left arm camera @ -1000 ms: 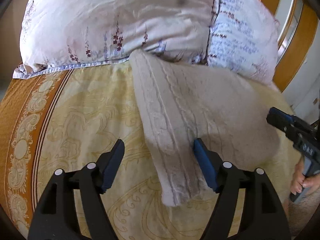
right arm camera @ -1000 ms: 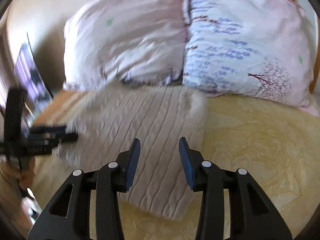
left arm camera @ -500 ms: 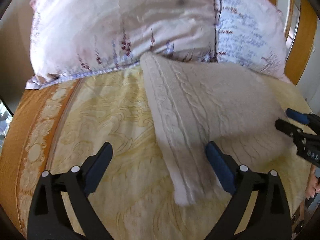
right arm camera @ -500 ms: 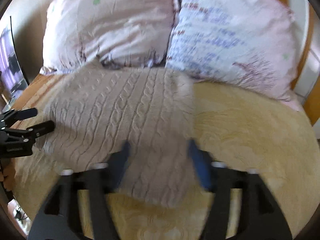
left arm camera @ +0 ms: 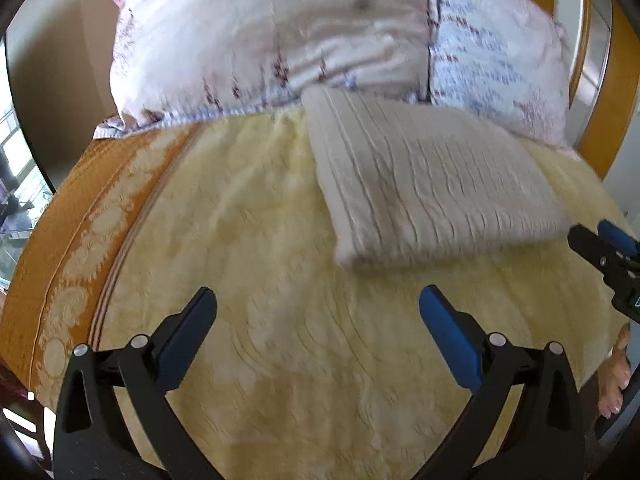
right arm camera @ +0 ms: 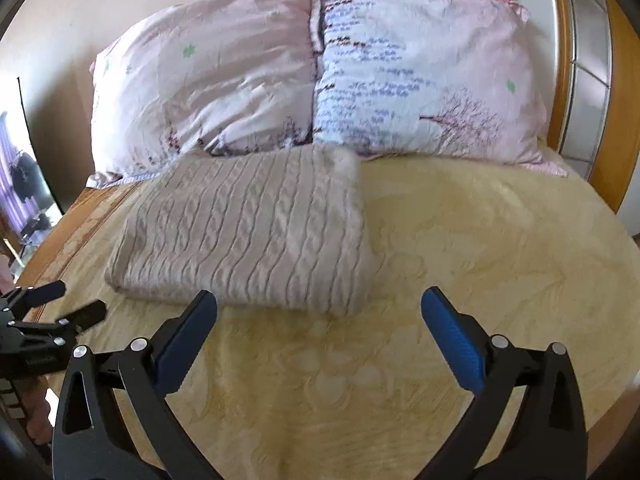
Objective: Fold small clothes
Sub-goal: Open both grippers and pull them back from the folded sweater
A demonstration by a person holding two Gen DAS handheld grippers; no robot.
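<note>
Folded cable-knit sweater [right arm camera: 248,232] lies just before the pillows [right arm camera: 312,76]; my left gripper [left arm camera: 318,330] and right gripper [right arm camera: 320,332] gape empty near it, so a careless pass could snag and unfold it.

The sweater [right arm camera: 248,228] was beige cable-knit, folded into a flat rectangle. It lay on the bed [right arm camera: 480,280] near the head edge, touching the pillows [right arm camera: 320,80].
</note>
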